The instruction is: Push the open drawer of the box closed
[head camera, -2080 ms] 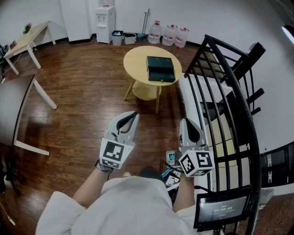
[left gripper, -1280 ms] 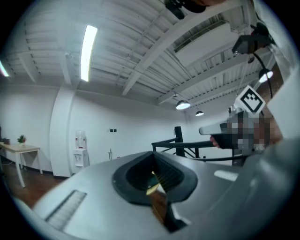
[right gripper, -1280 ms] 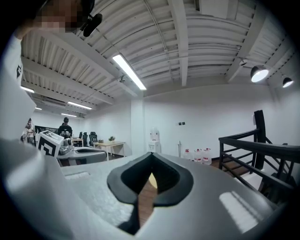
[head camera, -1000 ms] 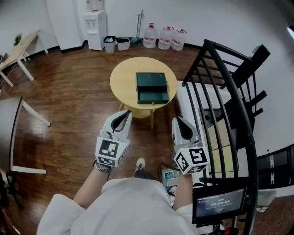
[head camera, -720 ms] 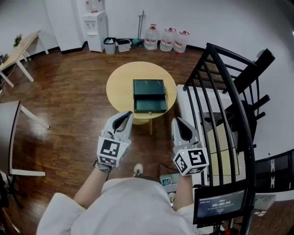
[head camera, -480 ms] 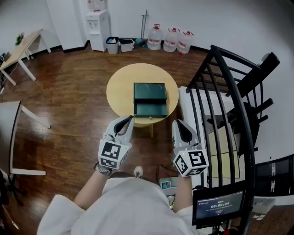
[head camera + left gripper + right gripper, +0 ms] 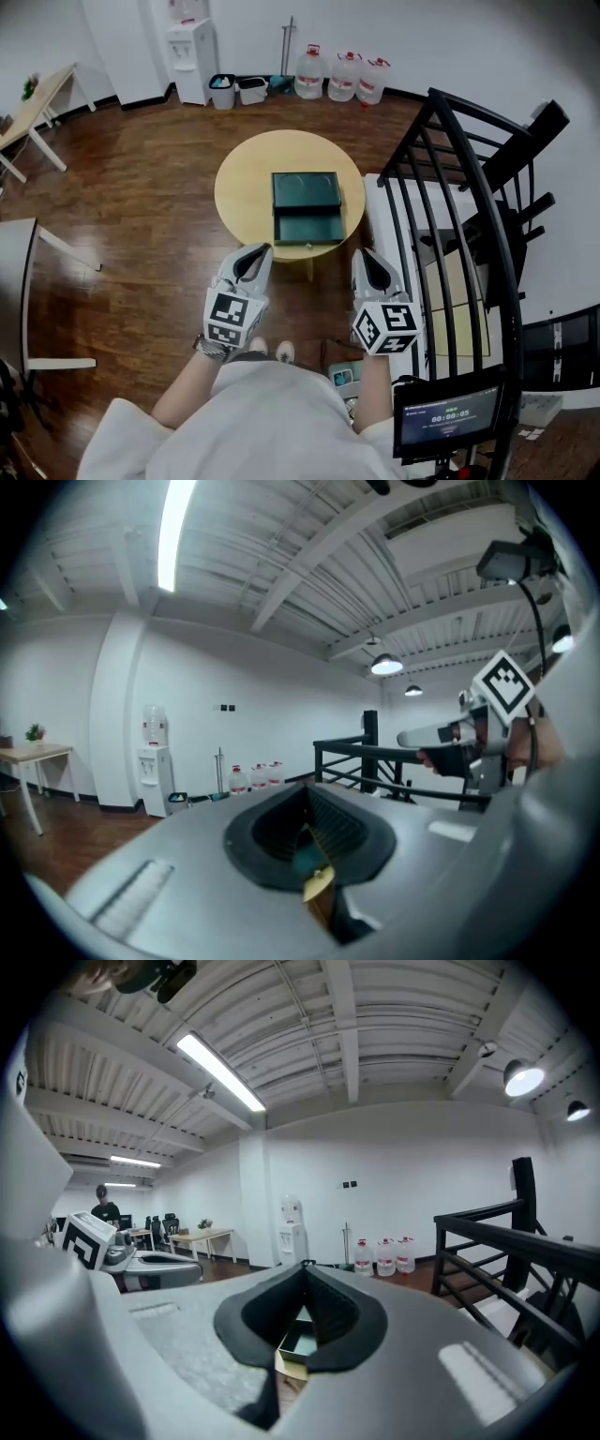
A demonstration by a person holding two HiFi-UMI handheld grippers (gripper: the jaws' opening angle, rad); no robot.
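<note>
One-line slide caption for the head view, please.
Both shut, the left gripper and right gripper hover short of the round table carrying a green box with its drawer open.

Dark green rectangular box (image 7: 306,188) with its drawer (image 7: 308,229) pulled out

The box is set flat near the middle of a round pale yellow bench (image 7: 239,192). The drawer, of the same dark green, is drawn out toward the near side, and its front panel is brought close to the bench's near edge.
</note>
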